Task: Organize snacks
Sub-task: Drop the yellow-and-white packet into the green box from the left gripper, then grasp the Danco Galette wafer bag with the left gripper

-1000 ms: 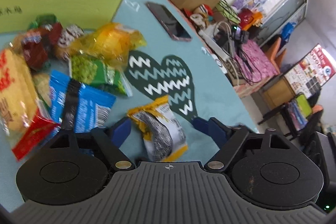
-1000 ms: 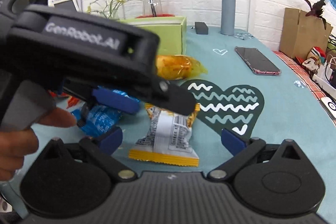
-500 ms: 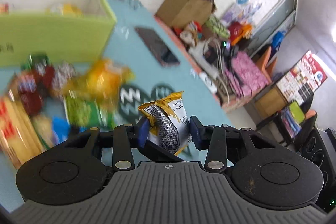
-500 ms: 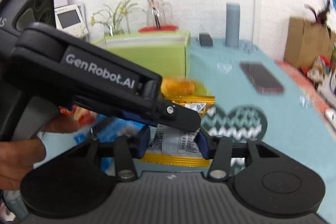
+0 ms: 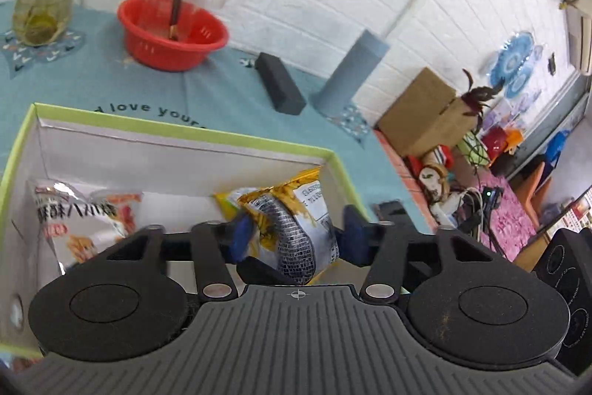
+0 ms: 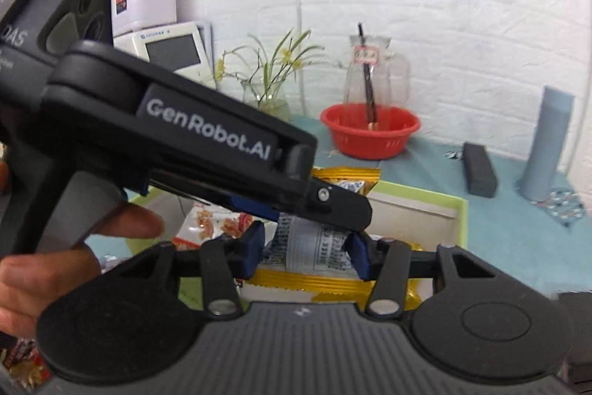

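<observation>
Over the green box [image 5: 335, 161], left tool [image 5: 296, 232] opening around the snack packet [image 5: 292, 228] — right tool [image 6: 305, 248] pinching it.

Both pictures are bright with soft daylight. The edges bend like a fishbowl, with dark corners. The white brick wall [image 6: 444, 6] looks a little blurry at 12 o'clock.

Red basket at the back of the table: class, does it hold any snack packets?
No. The red basket holds only a dark stick; no snack packets are visible inside.

Both wrist cams close, over box [image 5: 177, 130]
</observation>
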